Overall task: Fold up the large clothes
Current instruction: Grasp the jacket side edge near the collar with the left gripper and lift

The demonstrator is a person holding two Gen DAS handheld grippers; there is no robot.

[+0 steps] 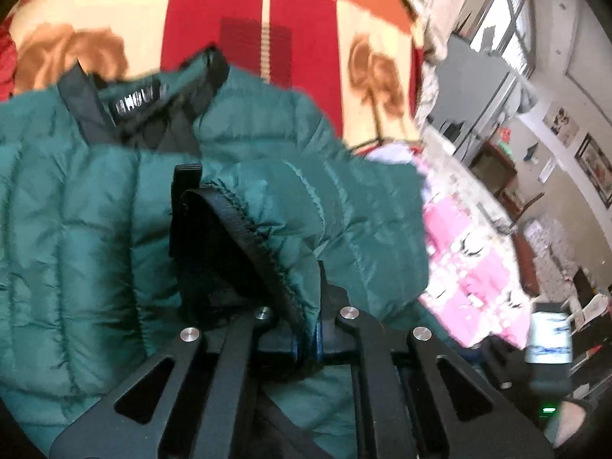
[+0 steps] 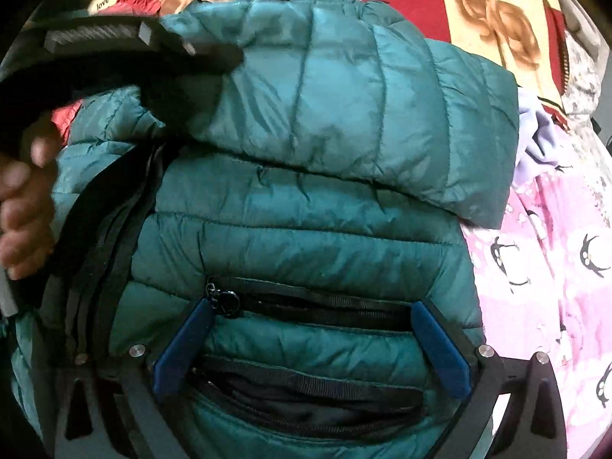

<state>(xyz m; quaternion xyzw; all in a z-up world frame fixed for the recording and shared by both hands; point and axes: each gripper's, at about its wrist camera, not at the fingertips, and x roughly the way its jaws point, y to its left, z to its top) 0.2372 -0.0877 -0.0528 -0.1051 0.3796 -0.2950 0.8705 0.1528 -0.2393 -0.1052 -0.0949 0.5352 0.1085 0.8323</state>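
Note:
A dark green quilted puffer jacket [image 1: 76,222] lies on a patterned blanket, collar and black label at the far side. My left gripper [image 1: 306,344] is shut on the jacket's sleeve cuff [image 1: 264,252], whose black-edged opening bunches over the jaws. In the right wrist view the sleeve [image 2: 344,95] lies folded across the jacket's body [image 2: 306,237]. My right gripper [image 2: 311,336] is open, its blue pads [image 2: 183,348] spread on either side of the zipped pocket [image 2: 317,306], resting on the fabric. The left gripper's body and the hand holding it [image 2: 23,206] show at the left edge.
A red, cream and orange floral blanket [image 1: 306,19] covers the bed beyond the jacket. A pink penguin-print cloth [image 2: 554,267] lies to the right, with a pale lilac garment [image 2: 535,141] above it. Room furniture and a window [image 1: 516,19] stand at the far right.

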